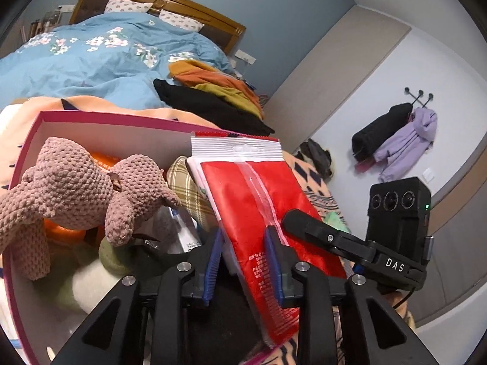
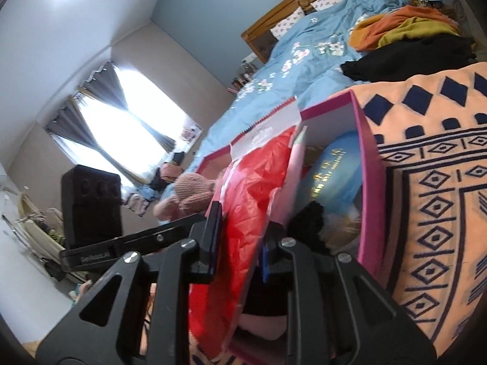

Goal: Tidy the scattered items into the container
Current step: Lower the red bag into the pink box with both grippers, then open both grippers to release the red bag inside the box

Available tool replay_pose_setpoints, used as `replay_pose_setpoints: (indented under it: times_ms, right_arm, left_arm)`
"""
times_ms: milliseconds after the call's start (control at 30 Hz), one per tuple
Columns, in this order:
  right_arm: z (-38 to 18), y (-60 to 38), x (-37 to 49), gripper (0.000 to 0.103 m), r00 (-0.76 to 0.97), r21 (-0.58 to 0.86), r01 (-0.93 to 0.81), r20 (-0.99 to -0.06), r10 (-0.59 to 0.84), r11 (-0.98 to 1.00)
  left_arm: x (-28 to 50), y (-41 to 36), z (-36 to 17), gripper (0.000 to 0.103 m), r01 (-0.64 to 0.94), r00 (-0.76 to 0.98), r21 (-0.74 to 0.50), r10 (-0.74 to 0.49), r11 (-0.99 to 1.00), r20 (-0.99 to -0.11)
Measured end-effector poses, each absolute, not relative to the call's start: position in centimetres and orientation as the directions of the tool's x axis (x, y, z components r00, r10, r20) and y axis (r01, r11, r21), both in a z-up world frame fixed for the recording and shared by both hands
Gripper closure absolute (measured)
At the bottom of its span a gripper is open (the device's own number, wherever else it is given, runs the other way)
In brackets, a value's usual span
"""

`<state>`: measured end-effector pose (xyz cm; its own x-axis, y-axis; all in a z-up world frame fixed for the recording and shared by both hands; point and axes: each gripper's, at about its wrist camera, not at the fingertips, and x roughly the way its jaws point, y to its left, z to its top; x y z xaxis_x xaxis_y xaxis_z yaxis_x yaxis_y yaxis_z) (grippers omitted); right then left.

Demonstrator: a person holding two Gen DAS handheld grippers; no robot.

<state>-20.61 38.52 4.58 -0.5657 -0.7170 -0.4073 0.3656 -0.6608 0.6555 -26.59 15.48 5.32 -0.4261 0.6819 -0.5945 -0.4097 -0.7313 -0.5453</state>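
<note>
A pink-rimmed box [image 1: 100, 118] stands on the bed's orange patterned blanket. It holds a pink knitted plush toy [image 1: 76, 188], a plaid cushion [image 1: 185, 188] and other items. My left gripper [image 1: 245, 261] is shut on a red and white plastic packet [image 1: 258, 197], held tilted over the box's right edge. My right gripper [image 2: 240, 237] is shut on the same red packet [image 2: 255, 182] from the other side. In the right wrist view the box [image 2: 369, 164] also holds a blue book [image 2: 331, 170] and something black [image 2: 307, 222]. The plush toy [image 2: 188, 194] lies beyond the packet.
The bed carries a blue floral duvet [image 1: 91, 54], orange and olive clothes [image 1: 219, 82] and a black garment [image 1: 207, 106]. The patterned blanket [image 2: 441, 182] lies right of the box. Coats hang on a wall rack [image 1: 404, 133]. A bright curtained window [image 2: 121, 121] is at the left.
</note>
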Motion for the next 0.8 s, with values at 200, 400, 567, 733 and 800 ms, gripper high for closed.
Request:
replay_pose_setpoints:
  times_ms: [200, 400, 567, 733, 800]
  right_arm:
    - [4.7, 38.4, -20.6, 0.077, -0.591, 0.597, 0.346, -0.46, -0.662, -0.724]
    - [4.7, 38.4, -20.5, 0.069, -0.615, 0.532, 0.325, -0.509, -0.602, -0.782]
    - [4.8, 38.2, -20.0, 0.057, -0.644, 0.451, 0.317, -0.543, -0.538, -0.834]
    - [4.9, 37.6, -19.5, 0.051, -0.671, 0.344, 0.313, -0.579, -0.463, -0.885]
    - [4.8, 37.4, -19.4, 0.049, -0.675, 0.313, 0.315, -0.59, -0.443, -0.896]
  left_arm:
    - [-26.8, 15.7, 5.2, 0.071, -0.396, -0.448, -0.513, 0.648, -0.762, -0.616]
    - [-26.6, 15.8, 4.9, 0.05, -0.379, -0.481, -0.472, 0.605, -0.796, -0.634]
    - [-26.5, 16.0, 4.5, 0.044, -0.373, -0.491, -0.452, 0.586, -0.81, -0.645]
    - [-26.3, 16.4, 4.4, 0.043, -0.375, -0.501, -0.43, 0.57, -0.821, -0.651]
    - [-26.2, 16.5, 4.4, 0.043, -0.381, -0.502, -0.422, 0.567, -0.823, -0.653]
